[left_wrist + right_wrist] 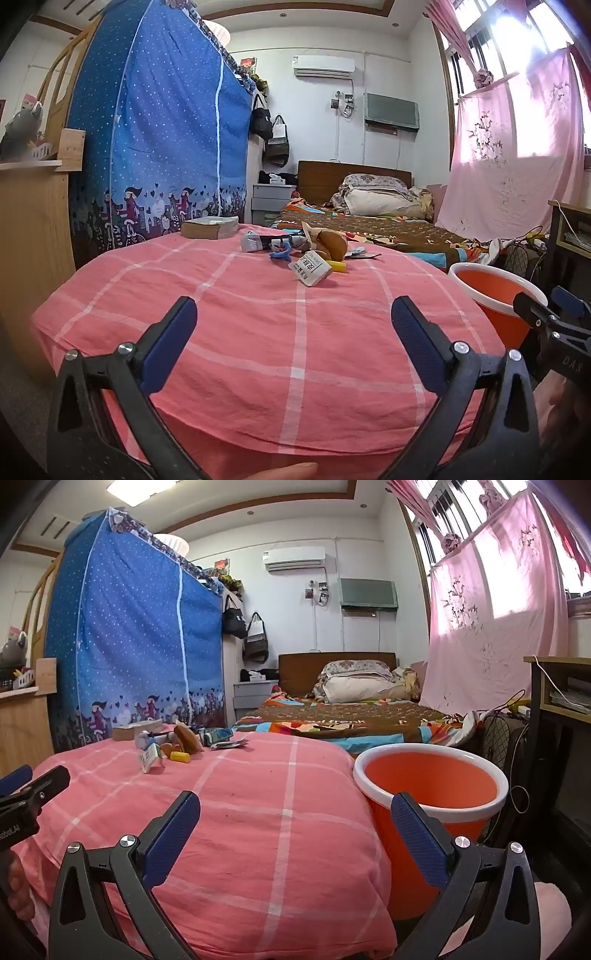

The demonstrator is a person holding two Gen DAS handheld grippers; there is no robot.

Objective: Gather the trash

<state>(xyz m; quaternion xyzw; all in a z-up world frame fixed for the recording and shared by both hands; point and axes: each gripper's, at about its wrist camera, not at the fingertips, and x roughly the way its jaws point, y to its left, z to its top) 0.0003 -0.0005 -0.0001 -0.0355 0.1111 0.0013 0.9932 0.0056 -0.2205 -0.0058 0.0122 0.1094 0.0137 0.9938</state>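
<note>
Blue ribbed pads line both claws, and each claw stands wide open with nothing between its fingers. The left gripper hangs over the near part of a pink cloth with a white check spread over a rounded surface; the right gripper hangs over the same cloth's right edge, its right finger in front of a round orange plastic bucket with a white rim. From the left wrist view the right claw's black body shows at the right border with the raised letters "DAS" on it; from the right wrist view the left claw shows at the left border with white lettering cut off by the frame edge.

Ahead of both claws, well beyond the fingertips, lies the trash in a loose heap on the far part of the cloth: a small white carton with dark printed characters, too small to read, a yellow plastic cap-like piece just beside it, crumpled brown paper, a blue scrap, and silvery foil wrappers. The bucket stands to the right of the heap, against the cloth's side.

Farther left sits a flat tan cardboard box. Beyond it rises a blue dotted fabric wardrobe, and farthest off a bed with a brown patterned cover under a white air conditioner.
</note>
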